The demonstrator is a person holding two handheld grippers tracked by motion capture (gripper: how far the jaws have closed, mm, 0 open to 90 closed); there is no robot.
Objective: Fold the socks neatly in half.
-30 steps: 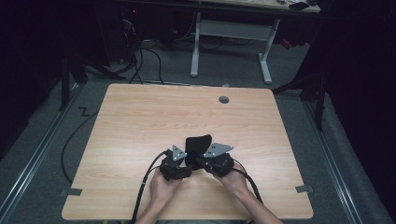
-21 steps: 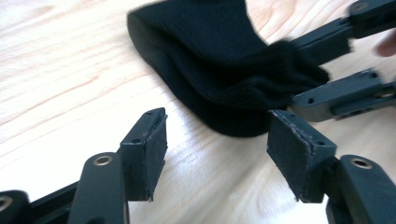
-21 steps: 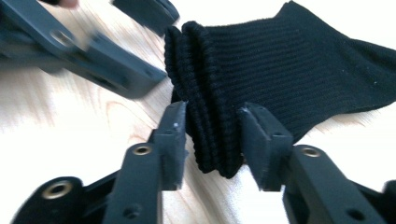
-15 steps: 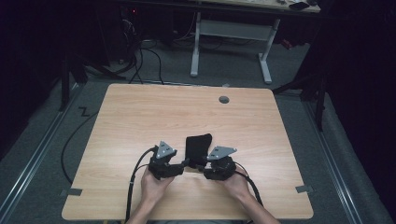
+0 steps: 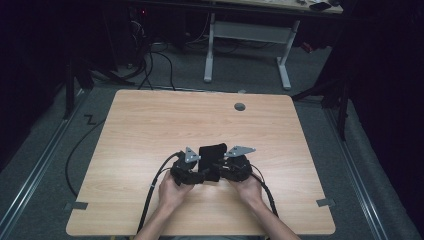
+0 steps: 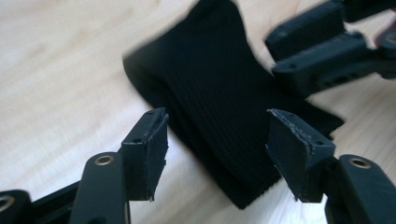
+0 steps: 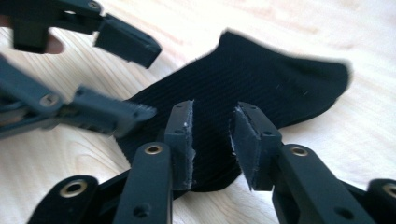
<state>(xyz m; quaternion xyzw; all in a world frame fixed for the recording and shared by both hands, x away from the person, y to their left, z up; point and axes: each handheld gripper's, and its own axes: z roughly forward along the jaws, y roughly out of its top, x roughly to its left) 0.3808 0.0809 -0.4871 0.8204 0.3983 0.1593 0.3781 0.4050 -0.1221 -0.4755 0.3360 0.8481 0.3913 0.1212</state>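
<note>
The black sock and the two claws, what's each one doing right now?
Black sock: lying flat on the wooden table, slightly rumpled.
Left claw: open wide, jaws either side of the sock's edge, not pinching it.
Right claw: jaws just closing, narrow gap, over the sock; a pinch isn't clear.

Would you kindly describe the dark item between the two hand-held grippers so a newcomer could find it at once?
Start from the wooden table and go to its near edge, where the person's hands rest. Between the left hand-held gripper and the right hand-held gripper lies a black ribbed cloth. It is soft and flat on the wood, unlike the hard grippers and the small round grey grommet farther back.
</note>
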